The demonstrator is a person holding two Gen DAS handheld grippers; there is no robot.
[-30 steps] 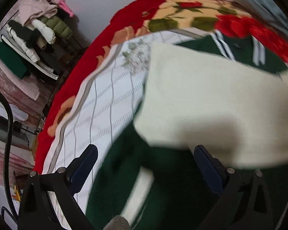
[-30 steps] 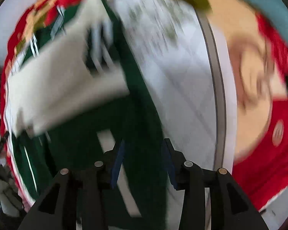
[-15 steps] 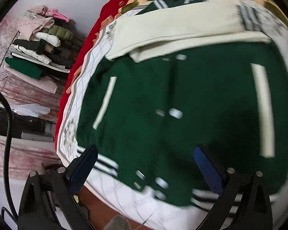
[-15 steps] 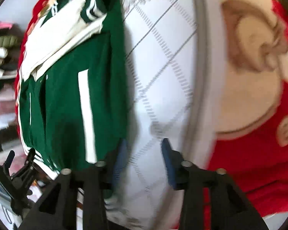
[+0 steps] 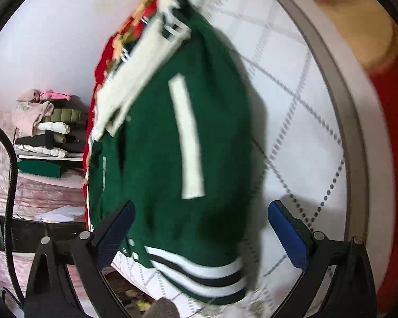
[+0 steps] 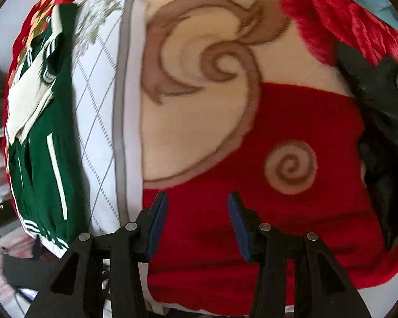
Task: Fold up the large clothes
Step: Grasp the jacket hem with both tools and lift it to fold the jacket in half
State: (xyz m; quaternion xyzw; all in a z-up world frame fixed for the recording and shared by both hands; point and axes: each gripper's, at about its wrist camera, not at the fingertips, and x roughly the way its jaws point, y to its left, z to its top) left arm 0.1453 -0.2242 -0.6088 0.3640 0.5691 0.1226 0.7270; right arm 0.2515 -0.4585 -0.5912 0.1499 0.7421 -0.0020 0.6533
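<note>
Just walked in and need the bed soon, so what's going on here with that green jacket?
A person with a claw in each hand is folding a green jacket that lies on a white quilted sheet over a red patterned blanket. Its cream sleeves are already folded across the chest. Right now neither claw holds anything: the left claw hangs open above the jacket's striped hem, and the right claw, open too, is off to the side over the blanket.
</note>
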